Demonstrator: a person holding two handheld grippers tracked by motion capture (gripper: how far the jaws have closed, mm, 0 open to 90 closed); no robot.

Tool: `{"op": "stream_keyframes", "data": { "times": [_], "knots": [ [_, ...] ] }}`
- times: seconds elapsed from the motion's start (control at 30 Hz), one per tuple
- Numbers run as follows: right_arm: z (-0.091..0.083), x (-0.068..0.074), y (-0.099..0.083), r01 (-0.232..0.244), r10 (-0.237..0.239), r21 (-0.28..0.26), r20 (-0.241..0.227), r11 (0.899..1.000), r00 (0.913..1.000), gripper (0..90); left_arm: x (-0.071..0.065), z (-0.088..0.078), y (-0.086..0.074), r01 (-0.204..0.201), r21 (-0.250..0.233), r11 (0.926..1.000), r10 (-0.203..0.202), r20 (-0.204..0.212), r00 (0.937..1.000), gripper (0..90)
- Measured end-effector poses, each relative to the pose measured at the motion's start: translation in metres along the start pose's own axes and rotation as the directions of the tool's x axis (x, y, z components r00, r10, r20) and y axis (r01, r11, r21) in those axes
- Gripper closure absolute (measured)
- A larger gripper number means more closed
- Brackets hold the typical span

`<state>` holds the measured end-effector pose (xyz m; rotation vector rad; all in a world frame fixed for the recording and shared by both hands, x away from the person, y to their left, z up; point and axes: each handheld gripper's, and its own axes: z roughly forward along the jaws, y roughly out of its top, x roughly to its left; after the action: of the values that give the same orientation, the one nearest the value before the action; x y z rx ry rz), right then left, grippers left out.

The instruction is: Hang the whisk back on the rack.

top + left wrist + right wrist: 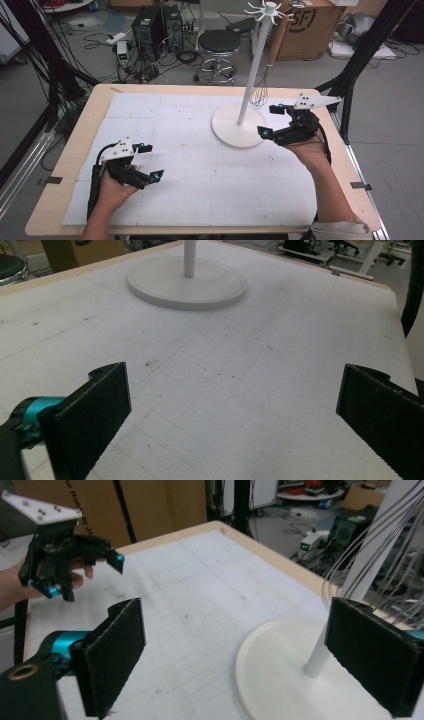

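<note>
Two grippers [150,162] [272,120], one white stand [239,131], one whisk [258,95].

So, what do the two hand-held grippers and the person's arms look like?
Each hand-held gripper, left and right, has a black body, two flat black jaws with rough textured pads, and turquoise fittings near the jaw tips. A pale three-cornered plate with small screw holes sits on top. A black cable trails back along the forearm. The forearms are bare; a light sleeve is pushed up.
</note>
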<state>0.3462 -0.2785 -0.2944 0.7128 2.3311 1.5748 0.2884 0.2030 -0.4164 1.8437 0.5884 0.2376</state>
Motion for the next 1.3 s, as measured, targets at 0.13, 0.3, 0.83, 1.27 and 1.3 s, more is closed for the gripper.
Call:
{"op": "stream_keyframes", "data": {
  "times": [0.13,0.3,0.83,1.27,1.3],
  "knots": [
    [0.005,0.001,-0.019,-0.019,0.019,0.012,-0.010,1.000,0.9998,1.2,0.000,0.000,0.000,0.000,0.000,1.0000,0.000,0.002,1.0000,1.6],
    [0.005,0.005,-0.040,-0.037,0.037,0.004,0.002,0.999,0.9993,0.3,0.000,0.000,0.000,0.000,-0.001,1.0000,0.000,0.006,1.0000,1.6],
    [0.018,0.019,-0.074,-0.034,0.033,0.075,0.016,0.997,0.9993,0.3,-0.002,0.001,-0.002,-0.008,0.002,1.0000,0.008,0.019,0.9998,1.6],
    [0.009,0.014,-0.117,-0.123,0.121,0.033,0.046,0.992,0.9916,0.3,-0.003,0.000,-0.005,-0.002,0.005,1.0000,0.002,0.022,0.9998,1.6],
    [0.009,0.014,-0.119,-0.126,0.124,0.030,0.052,0.992,0.9909,0.3,-0.003,0.000,-0.005,-0.002,0.005,1.0000,0.002,0.019,0.9998,1.6]
  ]
}}
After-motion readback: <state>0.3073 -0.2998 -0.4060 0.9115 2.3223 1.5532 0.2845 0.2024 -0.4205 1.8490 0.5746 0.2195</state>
